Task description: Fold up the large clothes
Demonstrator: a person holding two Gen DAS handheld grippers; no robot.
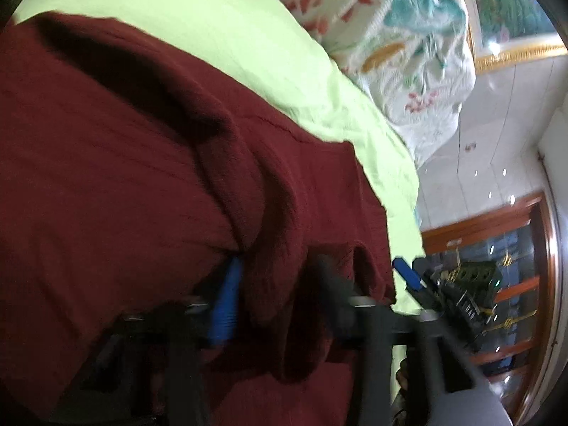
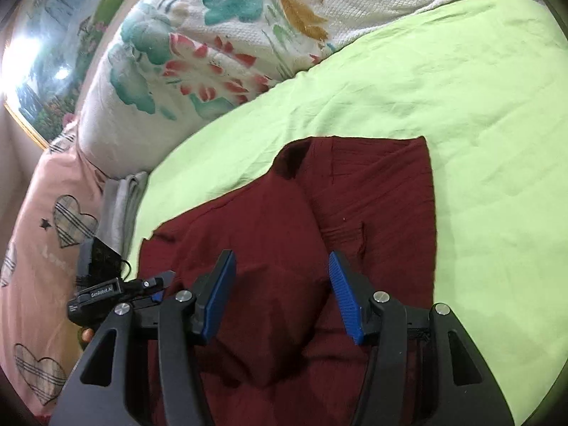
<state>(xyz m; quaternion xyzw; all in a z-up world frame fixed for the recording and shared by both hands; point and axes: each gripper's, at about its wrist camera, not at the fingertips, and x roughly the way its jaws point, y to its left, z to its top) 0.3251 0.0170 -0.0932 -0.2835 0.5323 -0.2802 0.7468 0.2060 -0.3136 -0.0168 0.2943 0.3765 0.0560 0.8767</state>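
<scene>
The maroon garment (image 2: 319,213) is lying on the green sheet (image 2: 479,124) of the bed, bunched and partly doubled over, with its far corner squared off toward the middle of the bed and the floral quilt (image 2: 213,53) piled along the far edge.

Biggest risk I see: the left gripper (image 1: 277,294) only has a thick wad of cloth between its jaws. One blue pad shows, the other side is buried in fabric, so I'd say it's clamped on the garment, but the shot is blurry. If it lifts from there it could drag several layers at once and wreck whatever fold is in place, or the wad could slip out halfway. The right gripper (image 2: 284,294) has its jaws apart with cloth mounded up between them, not pinched. If it closes there it grabs a hump in the middle instead of an edge, and the fold comes out lopsided. The two grippers are also close together near the bed's near edge, so bumping is possible.

Pose-wise: the left one is rolled well over to one side, low against the cloth. The right one sits level, pointing across the bed toward the quilt, hovering just over the garment.
</scene>
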